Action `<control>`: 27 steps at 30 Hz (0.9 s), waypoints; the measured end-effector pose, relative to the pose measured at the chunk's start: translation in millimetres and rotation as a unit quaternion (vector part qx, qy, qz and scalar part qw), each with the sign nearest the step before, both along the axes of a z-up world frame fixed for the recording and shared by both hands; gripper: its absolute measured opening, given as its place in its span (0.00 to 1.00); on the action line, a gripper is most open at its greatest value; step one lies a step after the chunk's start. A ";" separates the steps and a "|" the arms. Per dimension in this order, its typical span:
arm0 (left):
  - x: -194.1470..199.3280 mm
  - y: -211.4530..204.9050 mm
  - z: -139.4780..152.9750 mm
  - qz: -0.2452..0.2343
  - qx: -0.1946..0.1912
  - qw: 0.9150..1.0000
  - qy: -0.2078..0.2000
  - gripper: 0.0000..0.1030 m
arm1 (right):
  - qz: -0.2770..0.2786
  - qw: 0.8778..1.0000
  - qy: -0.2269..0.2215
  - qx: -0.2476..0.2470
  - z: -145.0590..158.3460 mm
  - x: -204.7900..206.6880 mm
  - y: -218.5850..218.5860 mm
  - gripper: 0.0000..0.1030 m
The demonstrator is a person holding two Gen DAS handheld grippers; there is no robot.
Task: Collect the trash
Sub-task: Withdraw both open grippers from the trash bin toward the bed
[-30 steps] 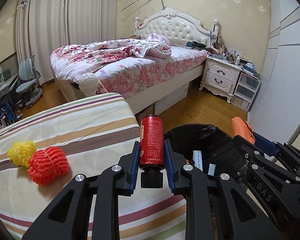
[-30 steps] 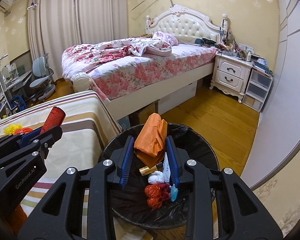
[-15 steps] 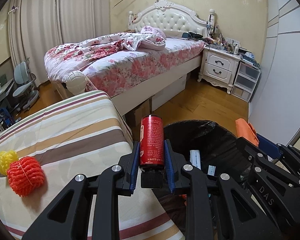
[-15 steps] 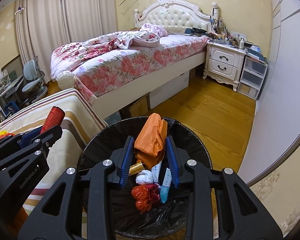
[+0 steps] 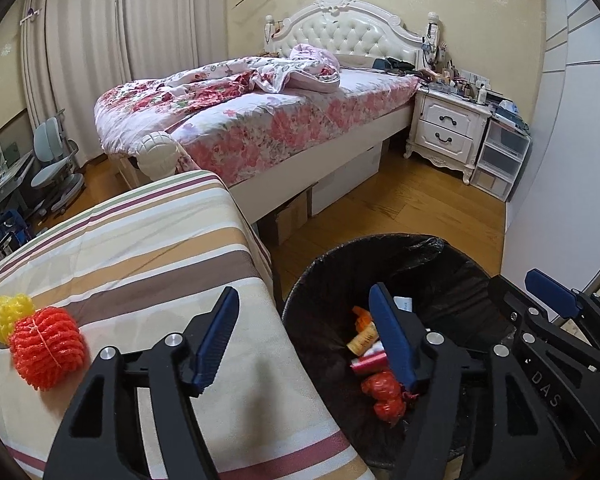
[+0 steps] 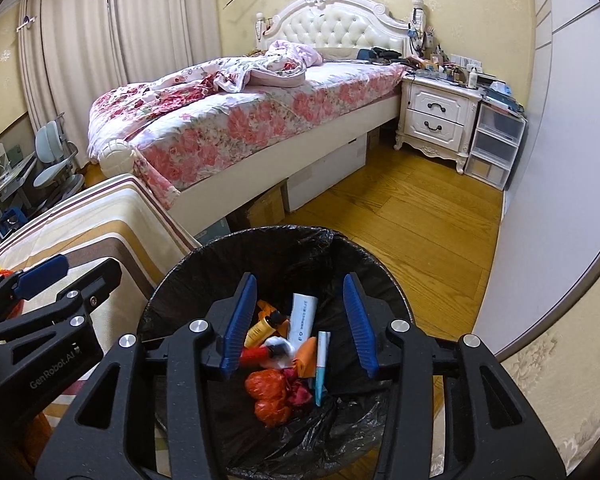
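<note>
Two claws, left claw (image 5: 306,338) and right claw (image 6: 300,322), just spread, empty, over glossy black-lined round bin (image 6: 188,280).

The bin (image 6: 172,280) stands right of my surface (image 5: 140,248); trash (image 6: 268,392) lies in it, the bed (image 6: 260,120) behind it.

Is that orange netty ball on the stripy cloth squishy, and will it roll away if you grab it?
The orange mesh ball looks like bunched foam netting, so it probably squashes easily and weighs little. Its lumpy, ribbed shape sitting on the soft striped cloth suggests it would hardly roll. The netting should give the pads plenty of grip.
</note>
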State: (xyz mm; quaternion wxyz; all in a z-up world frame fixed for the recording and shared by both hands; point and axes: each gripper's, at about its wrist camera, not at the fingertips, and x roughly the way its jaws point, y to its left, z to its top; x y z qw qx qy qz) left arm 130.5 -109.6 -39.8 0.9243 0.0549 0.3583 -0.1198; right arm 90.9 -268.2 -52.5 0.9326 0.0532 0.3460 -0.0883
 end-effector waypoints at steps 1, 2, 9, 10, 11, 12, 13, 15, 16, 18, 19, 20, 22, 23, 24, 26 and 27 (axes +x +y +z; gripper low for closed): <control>-0.8 1.5 1.0 0.002 0.001 1.000 -0.003 0.67 | -0.001 1.000 0.000 0.000 0.3 -0.7 -0.1 0.45; -1.9 3.2 2.4 0.004 0.001 1.000 -0.006 0.68 | -0.001 1.000 0.000 0.000 0.6 -1.4 -0.3 0.45; -8.3 12.4 8.4 0.016 0.006 1.000 -0.014 0.73 | -0.004 1.000 -0.003 -0.004 2.9 -6.9 2.9 0.55; -10.0 13.6 8.7 0.017 0.006 1.000 -0.014 0.73 | -0.004 1.000 -0.004 -0.005 3.7 -8.3 3.8 0.55; -11.0 15.2 9.7 0.019 0.006 1.000 -0.015 0.73 | -0.003 1.000 -0.005 -0.005 4.4 -9.7 5.1 0.55; -12.3 17.9 10.5 0.021 0.006 1.000 -0.016 0.73 | -0.003 1.000 -0.005 -0.005 5.1 -11.3 6.4 0.56; -13.2 20.5 11.5 0.022 0.005 1.000 -0.015 0.73 | -0.003 1.000 -0.006 -0.006 5.9 -13.3 8.1 0.57; -16.1 26.8 12.7 0.028 0.003 0.999 -0.015 0.73 | -0.002 1.000 -0.007 -0.007 7.4 -16.4 11.9 0.61; -17.3 29.4 13.2 0.031 0.002 0.999 -0.014 0.73 | -0.001 1.000 -0.008 -0.008 7.8 -17.9 14.4 0.62; -20.3 35.8 14.0 0.039 0.002 0.999 -0.014 0.74 | 0.003 1.000 -0.008 -0.009 8.5 -20.9 18.8 0.62; -21.6 38.1 14.5 0.041 0.002 0.999 -0.015 0.74 | 0.005 1.000 -0.007 -0.009 8.7 -22.1 21.6 0.63; -23.3 41.1 15.2 0.043 0.002 0.999 -0.015 0.74 | 0.007 1.000 -0.007 -0.009 9.3 -23.8 25.4 0.63; -26.7 48.3 16.9 0.047 0.000 0.999 -0.017 0.74 | 0.010 1.000 -0.007 -0.010 10.0 -25.6 31.9 0.64; -28.7 52.4 18.2 0.049 -0.002 0.999 -0.017 0.74 | 0.012 1.000 -0.007 -0.009 10.7 -26.5 35.1 0.64; -30.3 56.0 19.0 0.051 -0.003 0.999 -0.018 0.74 | 0.014 1.000 -0.007 -0.008 11.4 -27.9 37.6 0.64; -35.3 64.8 21.4 0.057 -0.006 0.998 -0.022 0.74 | 0.021 1.000 -0.008 -0.007 13.2 -30.8 44.8 0.65; -38.5 70.7 22.7 0.061 -0.006 0.998 -0.024 0.74 | 0.024 1.000 -0.008 -0.007 14.1 -32.1 48.2 0.65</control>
